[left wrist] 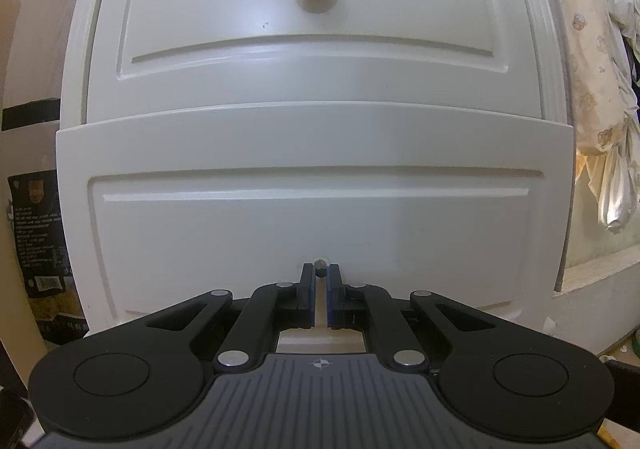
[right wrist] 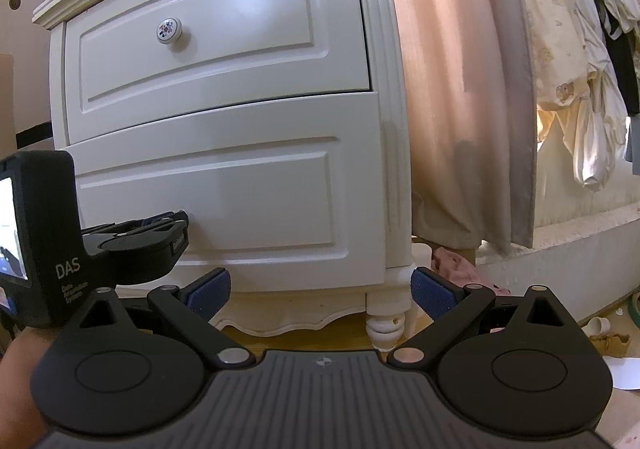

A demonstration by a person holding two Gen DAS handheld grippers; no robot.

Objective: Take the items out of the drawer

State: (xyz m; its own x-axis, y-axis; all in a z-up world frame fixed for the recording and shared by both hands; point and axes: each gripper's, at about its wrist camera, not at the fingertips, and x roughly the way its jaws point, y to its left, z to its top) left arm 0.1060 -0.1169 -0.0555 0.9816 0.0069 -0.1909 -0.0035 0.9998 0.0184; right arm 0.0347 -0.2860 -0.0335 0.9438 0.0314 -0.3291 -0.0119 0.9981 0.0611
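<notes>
At lower drawer [left wrist: 316,217] front, my left gripper [left wrist: 319,276] is clamped on its small stub knob [left wrist: 319,262]; drawer edge juts slightly fwd. Right gripper [right wrist: 320,291] spread wide, well clear, near cabinet foot [right wrist: 386,329].

The only clearly legible text is showing in the right wrist view: the letters "DAS" are standing in pale print on the black housing of the left gripper [right wrist: 176,227], beside its lit screen. Three smaller lines are sitting directly beneath those letters, too small to make out with certainty.

In the left wrist view, a dark printed package [left wrist: 38,245] is standing at the left edge beside the nightstand. It is carrying an orange emblem, several lines of pale print and a barcode-style label, all blurring beyond reading.

No numbers or other signs are showing legibly in either view.
</notes>
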